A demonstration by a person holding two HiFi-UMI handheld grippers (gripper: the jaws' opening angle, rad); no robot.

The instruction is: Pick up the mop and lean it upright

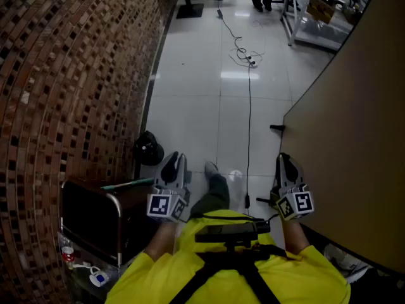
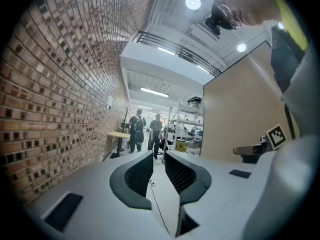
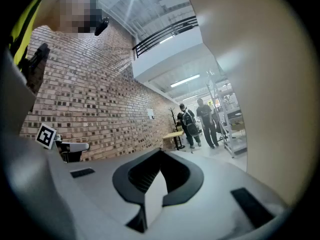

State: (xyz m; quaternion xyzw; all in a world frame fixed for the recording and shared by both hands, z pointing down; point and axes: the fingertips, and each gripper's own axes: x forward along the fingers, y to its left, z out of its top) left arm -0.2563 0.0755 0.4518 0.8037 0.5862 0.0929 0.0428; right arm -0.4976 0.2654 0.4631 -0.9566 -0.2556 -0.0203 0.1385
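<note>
Standby pose: the grey, black-jawed left gripper [image 1: 173, 160] and the matching right gripper [image 1: 286, 162] were held out level at waist height, well apart, neither on anything. This was likely an approach stance, with the task not begun. Left jaws were all but together, a thin slit with nothing in it. Right jaws were tip to tip, empty.

The mop was probably the thin green rod [image 1: 130, 183] lying across the dark metal-trimmed cabinet [image 1: 88, 217] by the mosaic brick wall [image 1: 69, 75], just beside the left gripper. The black rounded lump [image 1: 147, 149] on the white tiled floor [image 1: 202, 100] past it might have been its head; couldn't tell. The rod lay low and flat, so a pickup would likely need the left side to drop.

Only the head view showed the rod, the cabinet, the black floor cable [image 1: 249, 119] and the tan board panel [image 1: 354, 138]. Both gripper views aimed down the corridor and missed the mop, but they settled the jaw state and showed standing people [image 2: 136, 129] far off.
</note>
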